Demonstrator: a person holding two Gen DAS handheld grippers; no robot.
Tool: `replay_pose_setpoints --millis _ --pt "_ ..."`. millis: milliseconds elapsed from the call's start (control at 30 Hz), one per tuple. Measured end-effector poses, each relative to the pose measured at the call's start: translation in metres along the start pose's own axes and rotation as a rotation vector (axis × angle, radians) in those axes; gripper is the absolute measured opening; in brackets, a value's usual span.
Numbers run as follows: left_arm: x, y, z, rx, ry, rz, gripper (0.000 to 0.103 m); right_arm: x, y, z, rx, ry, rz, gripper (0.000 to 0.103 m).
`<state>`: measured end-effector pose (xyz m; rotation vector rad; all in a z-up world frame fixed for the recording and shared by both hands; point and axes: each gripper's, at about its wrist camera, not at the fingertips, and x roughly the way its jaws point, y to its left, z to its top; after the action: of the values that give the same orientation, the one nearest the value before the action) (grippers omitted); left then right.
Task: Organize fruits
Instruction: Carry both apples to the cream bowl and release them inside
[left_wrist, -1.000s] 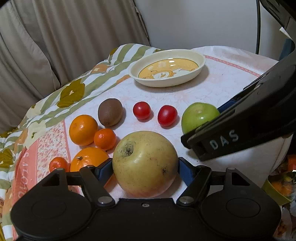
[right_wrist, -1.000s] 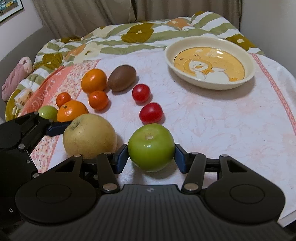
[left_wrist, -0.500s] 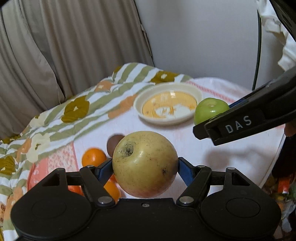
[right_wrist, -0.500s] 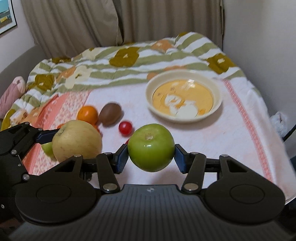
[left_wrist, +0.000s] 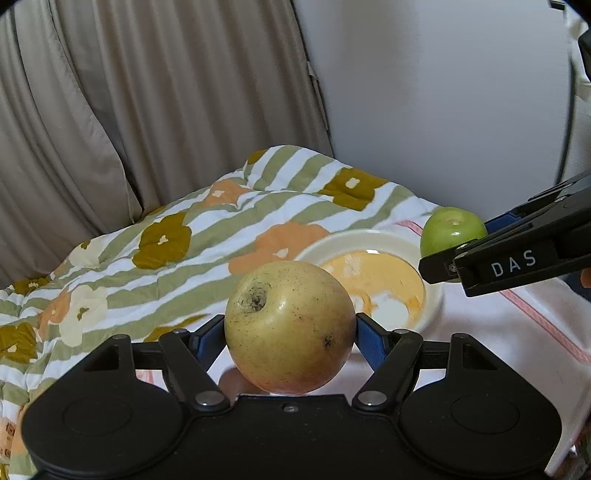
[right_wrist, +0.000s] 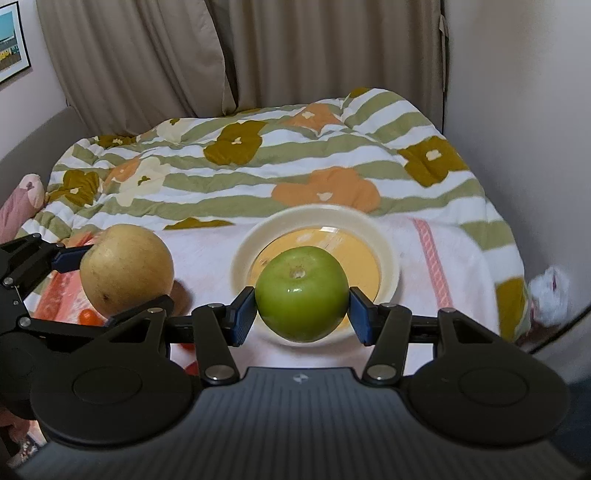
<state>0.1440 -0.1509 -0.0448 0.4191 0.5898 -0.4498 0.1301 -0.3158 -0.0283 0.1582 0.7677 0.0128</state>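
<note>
Because the yellow apple (left_wrist: 290, 326) at lower centre is pinched only at its round sides by the left gripper (left_wrist: 290, 334), it could roll out. The green apple (right_wrist: 302, 293), clamped likewise in the right gripper (right_wrist: 302, 314), hangs above the bowl (right_wrist: 391, 258); both fruits may collide there.

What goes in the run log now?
left tongs: holding yellow apple | right tongs: holding green apple | bowl: empty
</note>
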Motion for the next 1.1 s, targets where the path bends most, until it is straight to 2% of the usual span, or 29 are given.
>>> replay_pose_setpoints --millis 333,633,867,1100 --pt "0.089 -0.013 0.034 0.007 0.058 0.012 0.077 0.083 -0.051 0.049 -0.015 0.035 0.015 0.068" --pt "0.157 -0.032 0.037 0.039 0.130 0.009 0.077 0.143 -0.070 0.053 -0.016 0.100 0.040 0.068" --pt "0.184 -0.043 0.040 0.069 0.161 0.014 0.077 0.162 -0.081 0.050 0.006 0.131 0.054 0.068" --pt "0.196 -0.050 0.043 0.098 0.178 0.016 0.078 0.163 -0.085 0.049 0.001 0.137 0.049 0.068"
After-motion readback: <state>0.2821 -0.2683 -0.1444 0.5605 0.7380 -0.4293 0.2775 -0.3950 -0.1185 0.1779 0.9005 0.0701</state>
